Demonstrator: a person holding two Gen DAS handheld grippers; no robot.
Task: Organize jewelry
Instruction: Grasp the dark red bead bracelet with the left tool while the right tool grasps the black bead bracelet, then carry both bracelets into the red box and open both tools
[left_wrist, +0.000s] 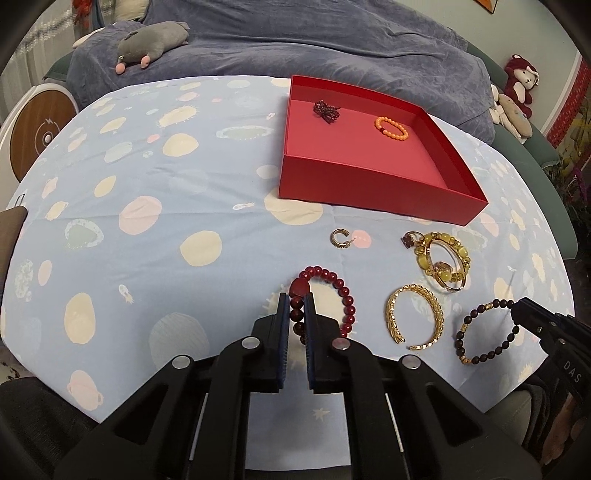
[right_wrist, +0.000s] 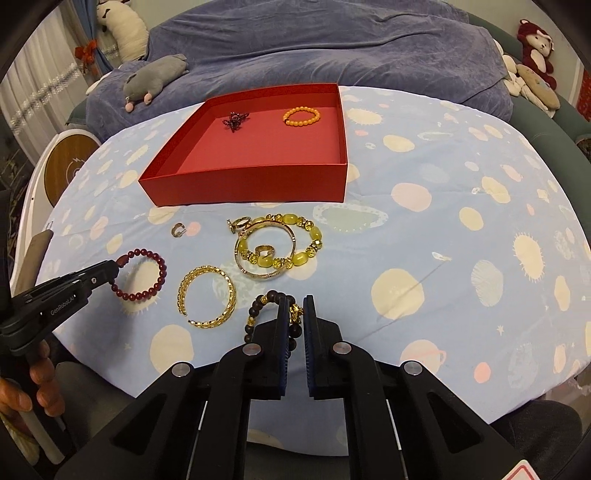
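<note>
My left gripper (left_wrist: 296, 301) is shut on a dark red bead bracelet (left_wrist: 341, 291) lying on the blue tablecloth; it also shows in the right wrist view (right_wrist: 147, 275). My right gripper (right_wrist: 296, 302) is shut on a dark brown bead bracelet with gold beads (right_wrist: 258, 314), which the left wrist view also shows (left_wrist: 487, 334). A red open box (left_wrist: 373, 184) holds an orange bead bracelet (left_wrist: 391, 128) and a dark red beaded piece (left_wrist: 325, 109). On the cloth lie a gold cuff (left_wrist: 413, 319), a yellow stone bracelet with a bangle and ring (left_wrist: 445, 264), a red-stone ring (left_wrist: 410, 240) and a small hoop earring (left_wrist: 340, 238).
The table (right_wrist: 461, 240) is round with a blue patterned cloth; its edge curves close in front of both grippers. Behind it is a sofa under a blue-grey cover (left_wrist: 332, 37) with a grey plush toy (left_wrist: 151, 42). A white round device (left_wrist: 33, 133) stands at the left.
</note>
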